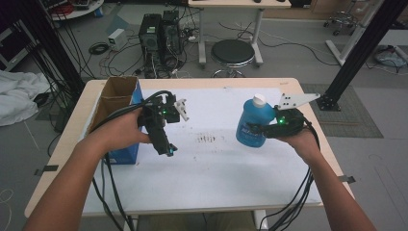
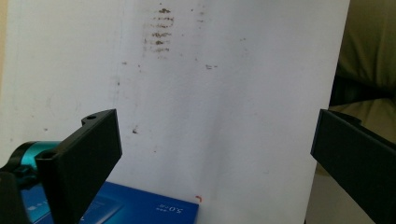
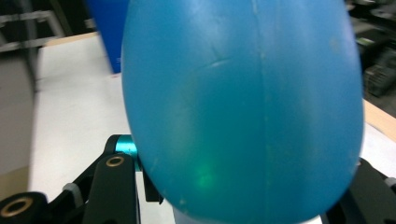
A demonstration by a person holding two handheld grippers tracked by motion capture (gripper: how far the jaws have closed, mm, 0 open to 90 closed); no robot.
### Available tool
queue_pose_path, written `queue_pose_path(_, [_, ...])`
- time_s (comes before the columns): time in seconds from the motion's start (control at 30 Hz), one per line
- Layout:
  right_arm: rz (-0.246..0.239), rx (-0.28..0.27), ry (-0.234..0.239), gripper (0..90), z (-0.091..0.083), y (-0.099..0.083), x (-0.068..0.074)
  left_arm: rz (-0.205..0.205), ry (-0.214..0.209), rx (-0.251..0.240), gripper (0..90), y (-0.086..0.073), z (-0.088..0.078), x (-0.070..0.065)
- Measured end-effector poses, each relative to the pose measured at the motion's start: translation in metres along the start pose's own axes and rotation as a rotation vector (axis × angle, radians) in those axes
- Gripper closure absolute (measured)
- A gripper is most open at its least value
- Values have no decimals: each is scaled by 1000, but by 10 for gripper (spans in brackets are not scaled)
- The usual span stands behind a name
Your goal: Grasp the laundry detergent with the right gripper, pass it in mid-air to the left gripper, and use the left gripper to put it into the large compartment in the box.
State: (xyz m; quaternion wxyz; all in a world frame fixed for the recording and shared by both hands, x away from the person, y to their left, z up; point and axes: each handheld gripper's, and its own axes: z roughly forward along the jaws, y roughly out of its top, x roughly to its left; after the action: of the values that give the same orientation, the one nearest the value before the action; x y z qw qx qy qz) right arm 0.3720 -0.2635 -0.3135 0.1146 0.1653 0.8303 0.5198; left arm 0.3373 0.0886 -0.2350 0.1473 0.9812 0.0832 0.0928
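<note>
Bottle (image 1: 254, 121) is being carried above the tabletop (image 1: 216, 163), clenched in the right claw (image 1: 262, 128). Left claw (image 2: 210, 154) is being held wide open, empty; next it's probably being lowered into the box (image 1: 117, 103), neck kept upright.

the bottle (image 1: 254, 121) in my right hand-held gripper (image 1: 269, 129) is smooth blue plastic with a soft sheen (a faint seam runs down it) and a white cap. my left hand-held gripper (image 2: 212, 154) has matt black plastic jaws. the counter (image 1: 288, 83) has a pale wood edge under a white, scuffed paper-like sheet (image 1: 216, 168). the box (image 1: 118, 103) is brown cardboard inside, glossy blue outside.
</note>
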Motion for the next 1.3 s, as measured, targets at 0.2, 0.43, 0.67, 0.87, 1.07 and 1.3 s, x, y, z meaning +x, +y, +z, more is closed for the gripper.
queue_pose_path(0.2, [-77, 29, 98, 442, 6, 9, 11, 15, -4, -3, 18, 8, -3, -1])
queue_pose_path(0.43, [-113, 19, 185, 446, 12, 15, 17, 24, -15, -7, 18, 17, -4, -1])
queue_pose_path(0.67, [-160, 61, 244, 447, 26, 22, 23, 39, -26, -18, 18, 28, -8, -3])
queue_pose_path(0.87, [-190, 73, 283, 447, 38, 30, 29, 43, -33, -28, 18, 35, -9, -4])
queue_pose_path(1.07, [-209, 71, 313, 446, 49, 35, 36, 51, -35, -19, 18, 40, -10, -4])
queue_pose_path(1.3, [-209, 77, 345, 448, 65, 39, 43, 58, -41, -21, 18, 49, -13, -4])
